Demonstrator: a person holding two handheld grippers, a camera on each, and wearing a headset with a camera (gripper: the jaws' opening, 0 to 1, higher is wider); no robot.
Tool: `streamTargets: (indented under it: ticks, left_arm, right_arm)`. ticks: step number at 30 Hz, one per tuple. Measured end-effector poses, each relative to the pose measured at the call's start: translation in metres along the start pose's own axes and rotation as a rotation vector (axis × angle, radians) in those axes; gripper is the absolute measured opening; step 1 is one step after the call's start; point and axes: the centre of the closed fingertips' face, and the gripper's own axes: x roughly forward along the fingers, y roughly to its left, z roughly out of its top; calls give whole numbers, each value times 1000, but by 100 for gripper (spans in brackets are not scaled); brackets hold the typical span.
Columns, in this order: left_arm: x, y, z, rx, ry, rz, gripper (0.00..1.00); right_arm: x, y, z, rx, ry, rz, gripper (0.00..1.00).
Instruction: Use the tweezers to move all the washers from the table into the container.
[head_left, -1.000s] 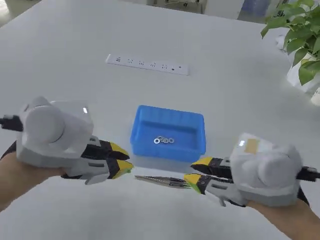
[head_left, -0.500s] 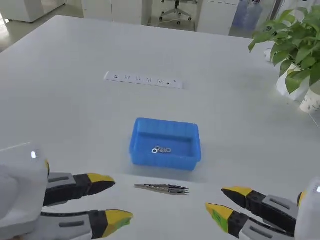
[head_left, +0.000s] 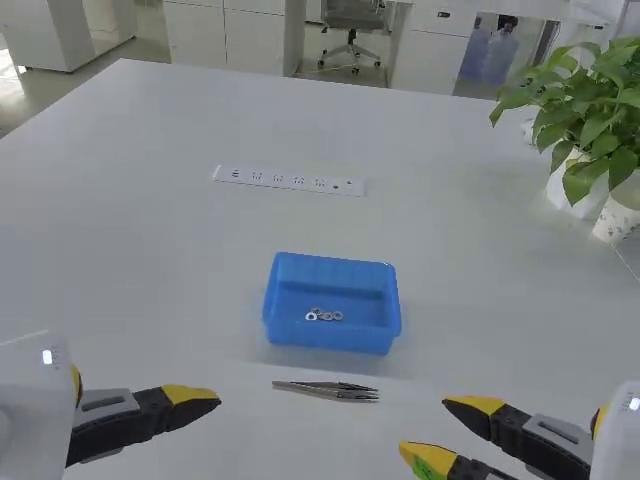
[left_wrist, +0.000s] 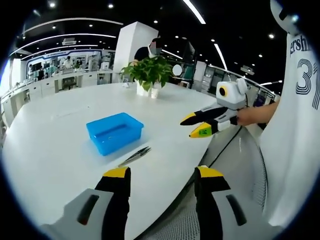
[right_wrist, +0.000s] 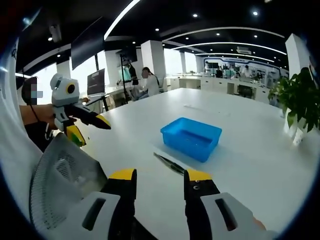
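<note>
On the table (head_left: 150, 260), just beside the container's (head_left: 330, 338) near wall, lie the tweezers (head_left: 325, 389), long axis parallel to that wall, tip end too small to tell; probably laid aside because the washers (head_left: 324, 316) sit inside; left gripper (left_wrist: 162, 172) and right gripper (head_left: 432, 428) flank them, jaws wide, empty.

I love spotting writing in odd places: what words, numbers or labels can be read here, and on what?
"ersh", cut off, and "3" plus a cut-off digit: the person's white shirt.
Power strip: markings too small to read.
Green sticker on the right gripper: blurred.
</note>
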Motion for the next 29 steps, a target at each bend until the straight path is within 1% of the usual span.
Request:
streamTargets:
  ticks: [3,6,8,11,14,18,20,23,26,29]
  left_arm:
    - [-2,4,1,7,1,18,57]
    - [-3,6,3,9,-3,25,56]
    - [-3,6,6,25,-8,35,55]
    - [-2,5,9,22,-15,33,55]
    - [0,2,9,30,-4,26,54]
    - [1,-1,11,29,-9,17,52]
    - [1,-2,12,20,-13,15,52]
    - [1,-3,15,-15,-26,6,50]
    - [0,-3,17,-4,-32,14,48]
    - [-2,-2,15,1,-19,21,48]
  right_arm:
    - [2,4,1,-5,-1,7,39]
    - [3,6,2,3,-4,8,39]
    - [3,7,2,8,-7,6,39]
    - [4,8,1,15,-9,5,39]
    - [4,8,2,23,-12,2,39]
    - [4,5,3,37,-24,-10,39]
    - [4,4,4,45,-29,-14,39]
    - [5,3,6,56,-40,-17,39]
    - [6,2,4,63,-38,-23,39]
    - [7,3,4,68,-40,-24,39]
